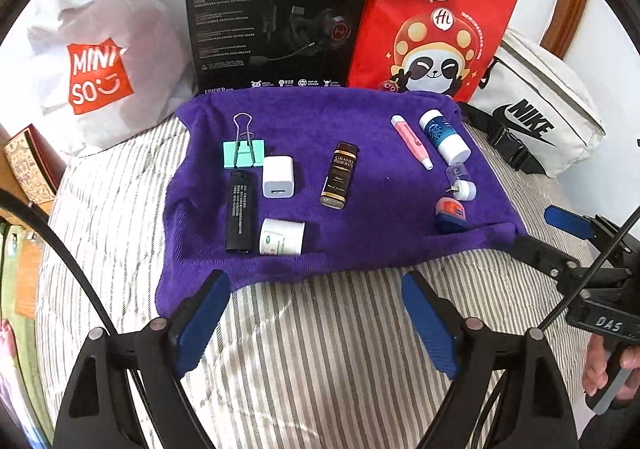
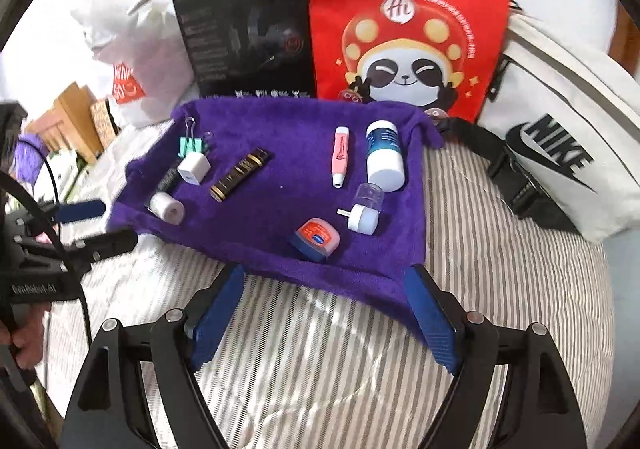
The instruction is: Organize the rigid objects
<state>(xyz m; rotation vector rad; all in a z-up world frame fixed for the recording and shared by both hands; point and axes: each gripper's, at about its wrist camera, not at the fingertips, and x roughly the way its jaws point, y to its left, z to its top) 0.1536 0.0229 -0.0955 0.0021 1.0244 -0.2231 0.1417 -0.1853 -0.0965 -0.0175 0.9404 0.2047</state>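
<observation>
A purple towel (image 1: 360, 237) (image 2: 280, 233) lies on the striped bed with small objects on it. On its left are a green binder clip (image 1: 243, 153), a white charger cube (image 1: 278, 177), a black lighter (image 1: 240, 211) and a white jar (image 1: 281, 237). A brown bottle (image 1: 338, 175) (image 2: 240, 177) lies in the middle. On the right are a pink tube (image 2: 340, 157), a blue-and-white bottle (image 2: 384, 155), a white plug light (image 2: 362, 211) and a small blue tin (image 2: 316, 239). My left gripper (image 1: 316, 281) and right gripper (image 2: 330, 277) are open and empty at the towel's near edge.
Behind the towel stand a white Miniso bag (image 1: 100, 65), a black headset box (image 1: 276, 13) and a red panda bag (image 1: 432, 21) (image 2: 404, 17). A white Nike pouch (image 1: 540, 117) (image 2: 568, 153) lies at the right. Wooden boxes (image 1: 28, 165) sit at the left.
</observation>
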